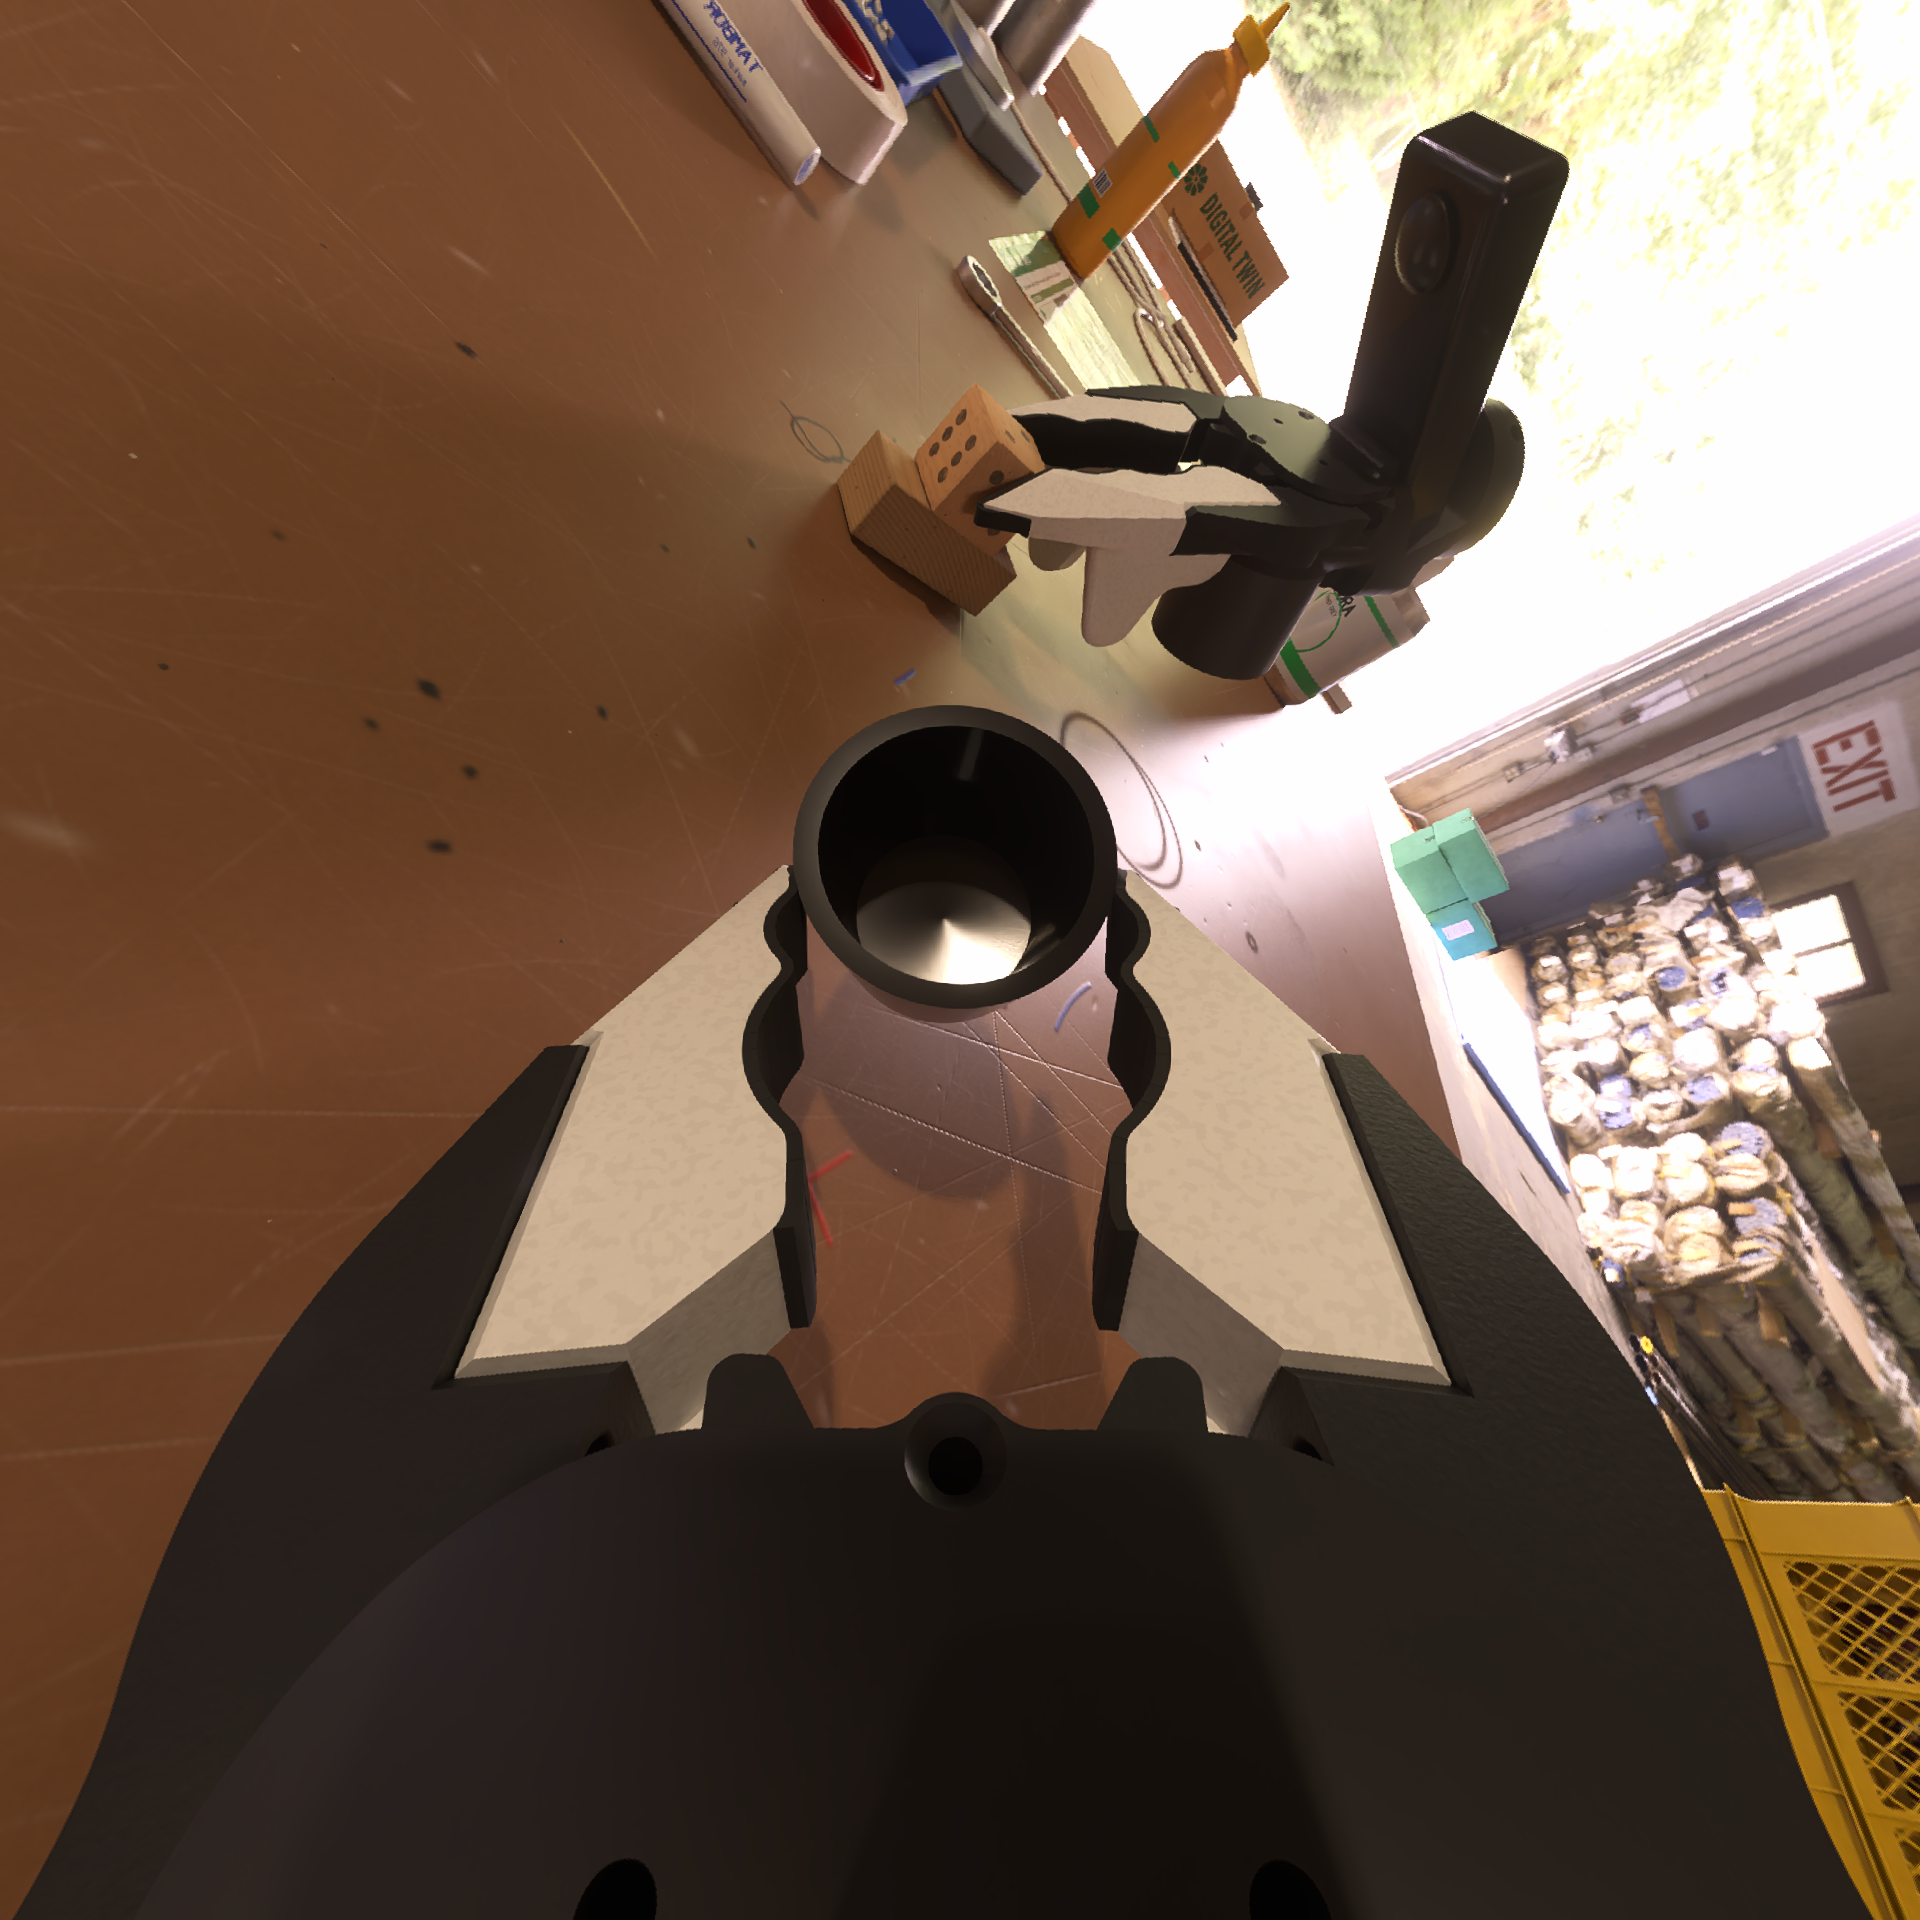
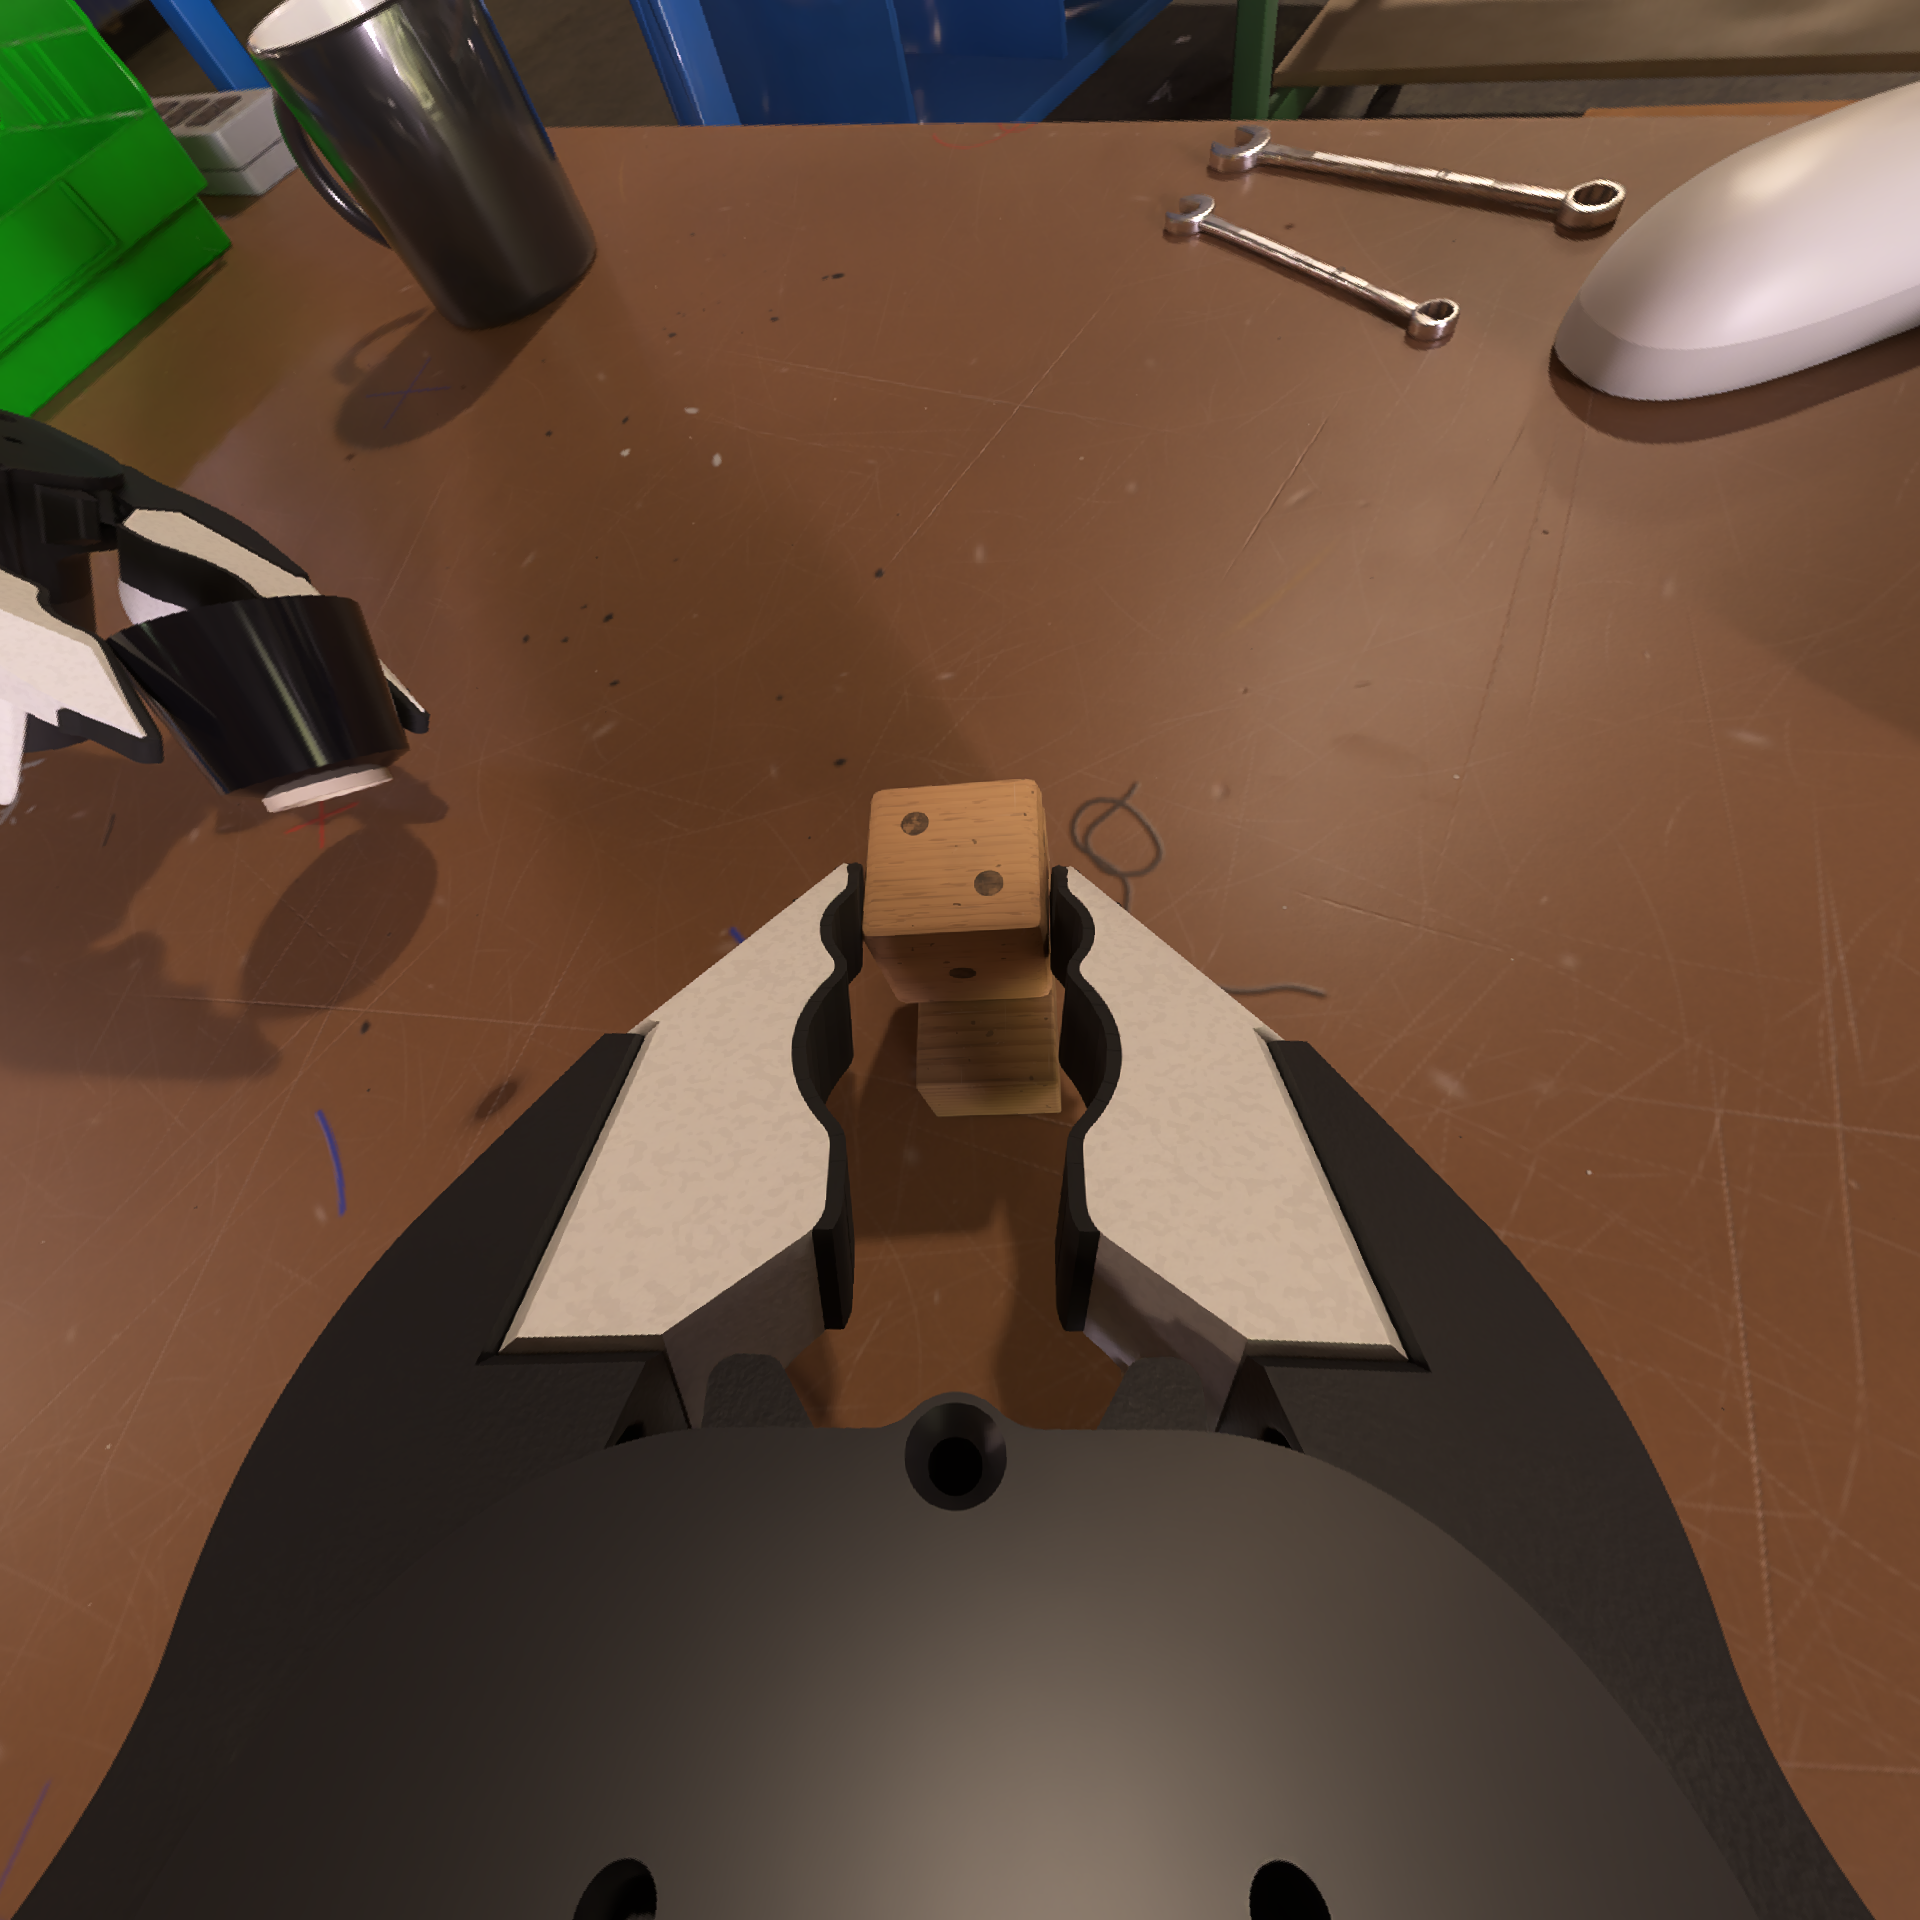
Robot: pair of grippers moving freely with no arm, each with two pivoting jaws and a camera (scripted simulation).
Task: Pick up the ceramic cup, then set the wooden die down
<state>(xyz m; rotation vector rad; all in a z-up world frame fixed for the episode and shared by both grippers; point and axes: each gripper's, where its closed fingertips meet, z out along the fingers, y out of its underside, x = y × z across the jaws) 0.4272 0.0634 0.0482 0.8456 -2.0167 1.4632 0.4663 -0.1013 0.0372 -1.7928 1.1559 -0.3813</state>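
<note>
The left gripper [image 1: 954, 914] pinches the glossy black ceramic cup [image 1: 951, 852] by its wall, fingers pressed on either side. In the right wrist view the cup [image 2: 260, 691] hangs tilted above the brown scratched tabletop [image 2: 1247, 623], its pale base clear of the surface, so the pick-up step appears done. The right gripper [image 2: 958, 914] clamps the light wooden die [image 2: 954, 857] with dark round pips between its fingertips, just above a plain wooden block [image 2: 987, 1055]; contact with the block cannot be confirmed. Judged remaining: lower the die and release.
</note>
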